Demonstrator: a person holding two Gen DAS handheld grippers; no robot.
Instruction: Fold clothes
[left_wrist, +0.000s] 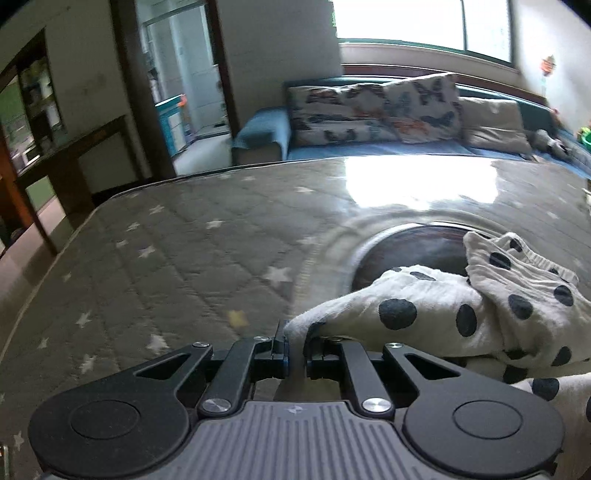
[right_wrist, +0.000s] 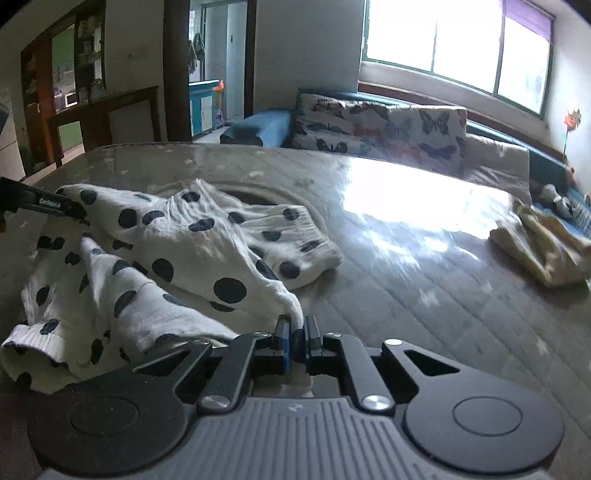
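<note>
My left gripper (left_wrist: 295, 349) and right gripper (right_wrist: 295, 338) each pinch an edge of the polka-dot garment (right_wrist: 177, 251), bunched on the table (right_wrist: 406, 295); I'm spreading it, so next pull apart evenly.

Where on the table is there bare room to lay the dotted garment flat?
Both grippers, left and right, pinch the polka-dot garment. Bare table lies between it and the yellow cloth at the right, and left of the garment toward the table's edge. The garment's heap crowds the middle.
</note>
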